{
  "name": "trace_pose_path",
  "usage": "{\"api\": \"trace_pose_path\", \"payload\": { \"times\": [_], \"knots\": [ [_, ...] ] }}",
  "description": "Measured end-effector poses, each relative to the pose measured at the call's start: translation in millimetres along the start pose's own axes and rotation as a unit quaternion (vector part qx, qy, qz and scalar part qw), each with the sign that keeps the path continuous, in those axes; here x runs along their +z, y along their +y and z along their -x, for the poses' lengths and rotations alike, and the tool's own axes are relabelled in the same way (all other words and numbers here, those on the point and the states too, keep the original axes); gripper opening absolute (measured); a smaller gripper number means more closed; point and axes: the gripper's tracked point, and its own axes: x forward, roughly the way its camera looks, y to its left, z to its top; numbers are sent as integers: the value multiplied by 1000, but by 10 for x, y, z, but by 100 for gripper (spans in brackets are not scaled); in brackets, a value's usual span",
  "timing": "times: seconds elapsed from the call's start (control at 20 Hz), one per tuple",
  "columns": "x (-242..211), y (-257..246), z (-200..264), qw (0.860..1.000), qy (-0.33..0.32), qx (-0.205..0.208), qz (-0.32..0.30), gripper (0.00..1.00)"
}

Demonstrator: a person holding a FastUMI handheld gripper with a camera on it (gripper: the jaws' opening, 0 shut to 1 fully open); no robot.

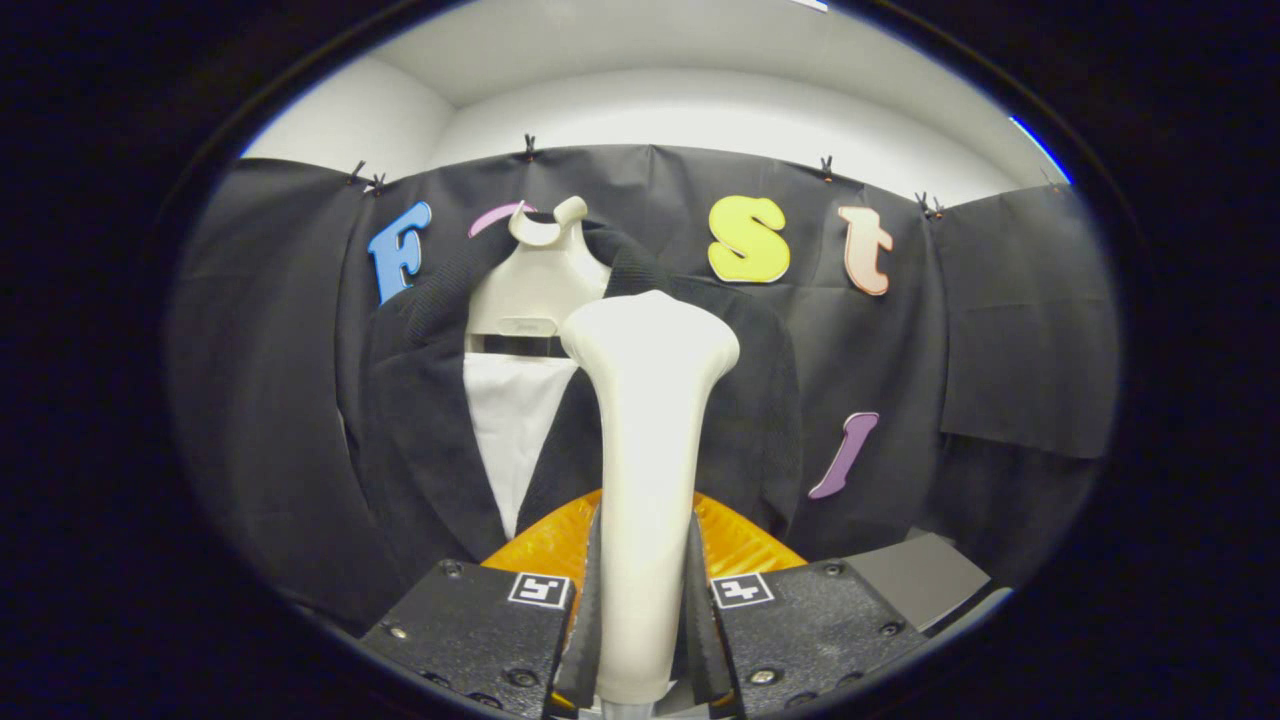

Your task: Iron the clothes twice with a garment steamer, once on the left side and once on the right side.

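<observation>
A cream garment steamer [648, 440] stands upright between my fingers, its wide head at the top. Both fingers of my gripper [642, 610] press on its handle, so it is shut on the steamer. Beyond it hangs a black jacket [420, 420] on a cream hanger form [538, 275], with a white panel [515, 420] showing between the lapels. The steamer head sits in front of the jacket's right side, near the right lapel. I cannot tell whether the head touches the cloth.
An orange ribbed part [745, 545] lies just behind the fingers, low down. A grey flat surface [920, 580] shows at the lower right. Black cloth [1000, 330] covers the booth wall behind the jacket, with a white ceiling [700, 90] above.
</observation>
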Motion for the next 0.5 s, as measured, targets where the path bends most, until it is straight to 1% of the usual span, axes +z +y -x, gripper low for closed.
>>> {"api": "trace_pose_path", "payload": {
  "times": [0.25,0.5],
  "knots": [
    [-193,-59,3,1000,9,-4,1,38],
    [-499,-148,69,1000,25,-12,6,38]
  ]
}}
